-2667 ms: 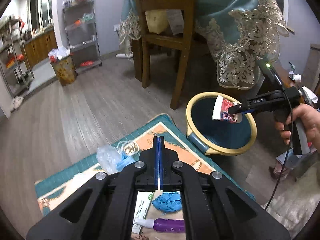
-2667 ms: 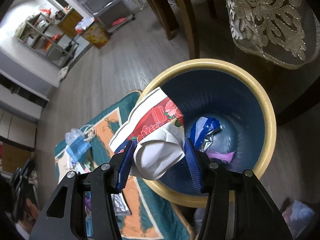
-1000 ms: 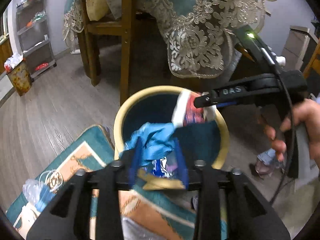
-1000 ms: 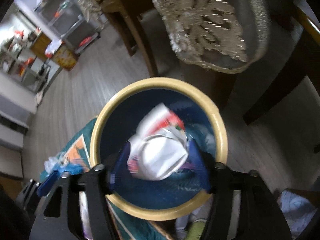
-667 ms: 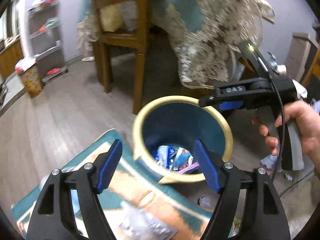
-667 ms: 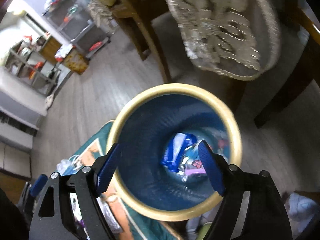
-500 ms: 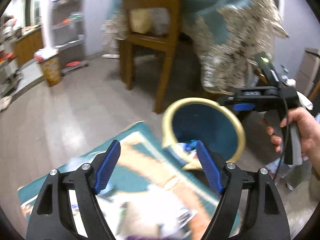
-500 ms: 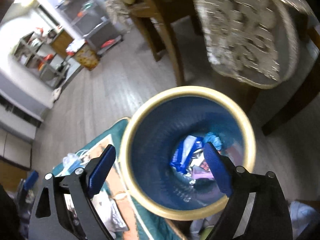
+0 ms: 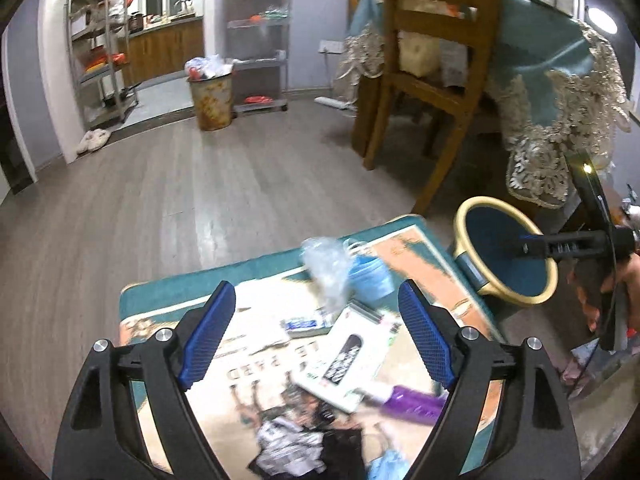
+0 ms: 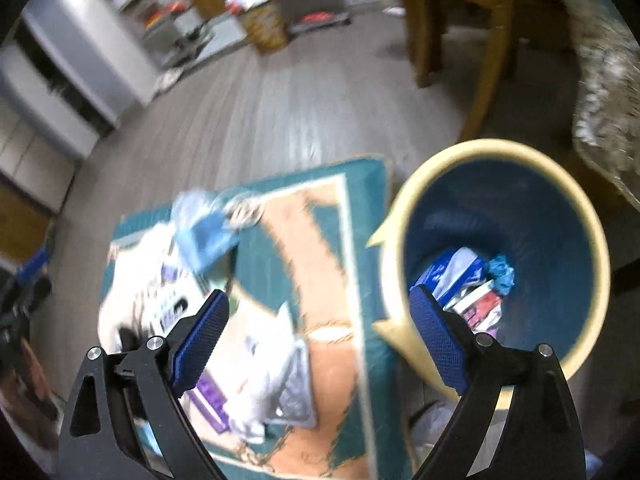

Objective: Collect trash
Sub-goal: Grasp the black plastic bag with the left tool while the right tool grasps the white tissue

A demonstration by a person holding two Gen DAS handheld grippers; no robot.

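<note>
Left wrist view. My left gripper (image 9: 316, 334) is spread wide, nothing between its blue pads (image 9: 208, 336). Below and ahead of it lies the rug (image 9: 256, 276), teal-edged with a peach middle, strewn with trash. A white flat packet (image 9: 352, 356) with a dark label sits between the two fingers, tilted. Just beyond it, a clear crumpled plastic bag (image 9: 326, 266) and beside that something light blue (image 9: 370, 278), touching or overlapping; I cannot tell which. A purple tube (image 9: 412, 398) lies near the right finger, partly behind it. Crumpled dark and silver wrappers (image 9: 292, 446) lie low in the frame, blurred. The bin (image 9: 472, 270), yellow-rimmed with a dark blue inside, stands off the rug's right corner, well to the right of my fingers. My right gripper (image 9: 520, 245) reaches over its mouth, held by a hand (image 9: 624, 280); from here I cannot tell how its jaws stand. A wooden chair (image 9: 432, 80) and a lace-edged tablecloth (image 9: 560, 120) stand behind the bin.

Right wrist view, blurred by motion. My right gripper (image 10: 316, 338) is open wide and empty. The bin (image 10: 424, 200) sits to the right, its near rim behind the right finger. At its bottom lie a blue-and-white wrapper (image 10: 452, 272), a red-and-white piece (image 10: 480, 304) and a small teal wad (image 10: 502, 274). The rug (image 10: 332, 240) spreads to the left, the blue item (image 10: 204, 240) and white packets (image 10: 256, 364) on it.
</note>
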